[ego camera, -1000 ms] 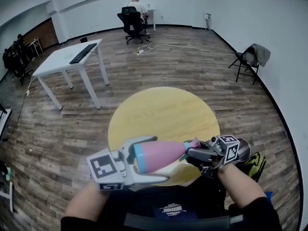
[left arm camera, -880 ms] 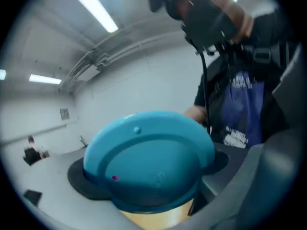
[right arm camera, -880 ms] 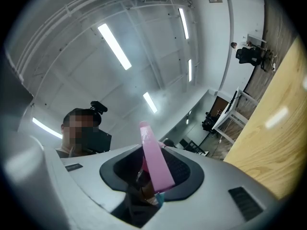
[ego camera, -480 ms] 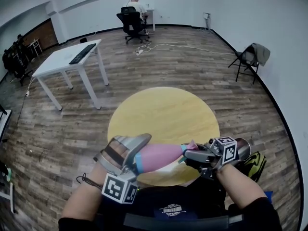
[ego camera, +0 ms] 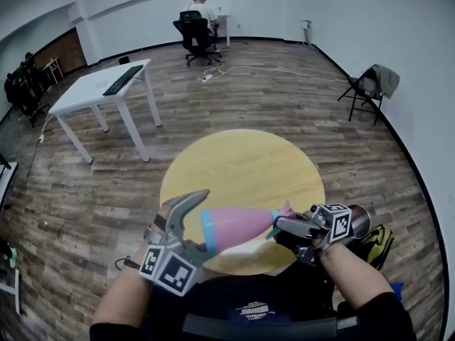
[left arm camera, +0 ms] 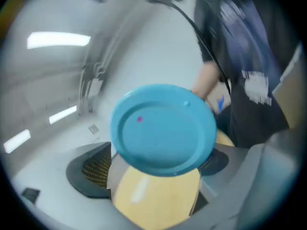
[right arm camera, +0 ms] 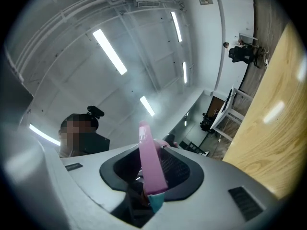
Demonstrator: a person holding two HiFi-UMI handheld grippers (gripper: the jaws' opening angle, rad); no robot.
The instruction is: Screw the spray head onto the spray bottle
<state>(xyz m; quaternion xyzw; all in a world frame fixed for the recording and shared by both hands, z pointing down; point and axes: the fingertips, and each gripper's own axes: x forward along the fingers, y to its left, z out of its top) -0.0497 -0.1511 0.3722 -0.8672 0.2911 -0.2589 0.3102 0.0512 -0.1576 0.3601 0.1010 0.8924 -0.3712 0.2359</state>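
The pink spray bottle (ego camera: 238, 227) hung level above the near edge of the round yellow worktop (ego camera: 242, 162), its long axis running left to right. The left hand-held gripper (ego camera: 199, 222) clasped its blue base. Its neck pointed right into the spray head (ego camera: 285, 210), which was clamped in the right hand-held gripper (ego camera: 283, 227).

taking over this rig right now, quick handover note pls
Left gripper: shut on the blue base end of the spray bottle, held level in the air above the round yellow table.
Right gripper: shut on the spray head, which meets the bottle's neck.
Done: both parts are off the table and the head is at the neck.
Left: finish screwing it on. How far the thread has gone cannot be seen.
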